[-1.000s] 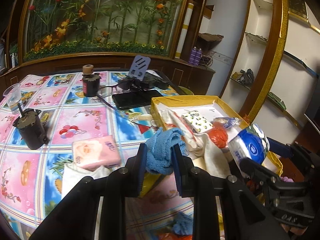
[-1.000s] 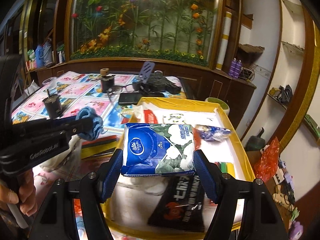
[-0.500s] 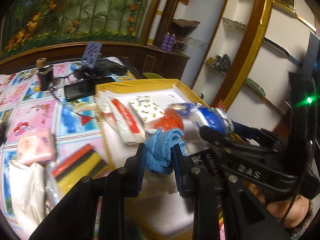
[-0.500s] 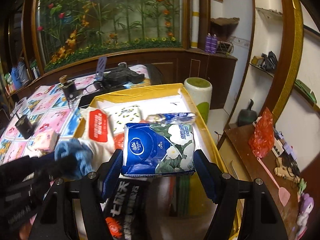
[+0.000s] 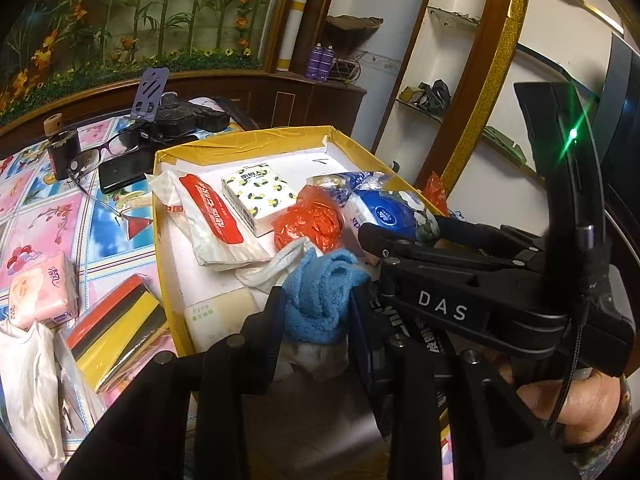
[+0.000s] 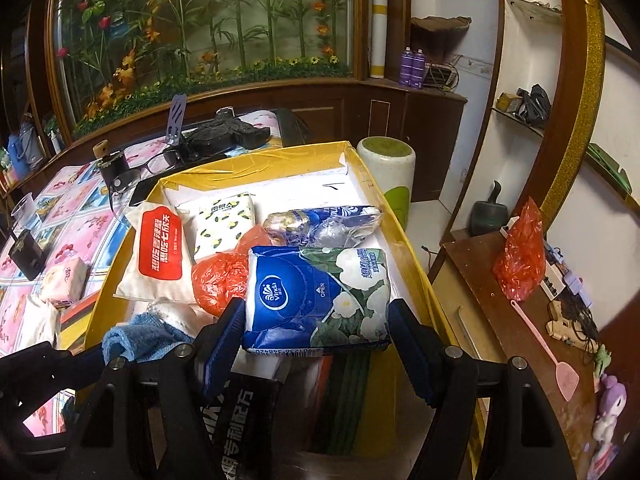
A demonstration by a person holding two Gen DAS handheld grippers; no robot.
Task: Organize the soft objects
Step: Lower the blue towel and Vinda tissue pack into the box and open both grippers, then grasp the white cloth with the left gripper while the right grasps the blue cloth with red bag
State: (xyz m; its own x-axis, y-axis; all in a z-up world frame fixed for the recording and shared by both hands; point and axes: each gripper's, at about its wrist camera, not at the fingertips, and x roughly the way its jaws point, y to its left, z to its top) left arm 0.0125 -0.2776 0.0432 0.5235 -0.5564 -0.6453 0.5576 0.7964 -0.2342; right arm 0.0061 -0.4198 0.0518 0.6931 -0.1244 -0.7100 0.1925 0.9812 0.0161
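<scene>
Over the yellow box (image 5: 168, 240), the left gripper (image 5: 316, 312) has just been loosening, blue cloth (image 5: 320, 296) between its fingers; the right gripper (image 6: 316, 320) clamps the tissue pack (image 6: 316, 296).

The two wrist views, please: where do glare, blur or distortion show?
Left wrist: a green lens flare streaks at right and fisheye bends the shelves; little blur. Right wrist: sharp on the blue tissue pack, edges curve, corners go dark.

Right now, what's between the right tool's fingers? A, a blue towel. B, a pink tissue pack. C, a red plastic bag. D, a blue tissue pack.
D: the blue tissue pack sits clamped in the right tool, above the yellow box.
</scene>
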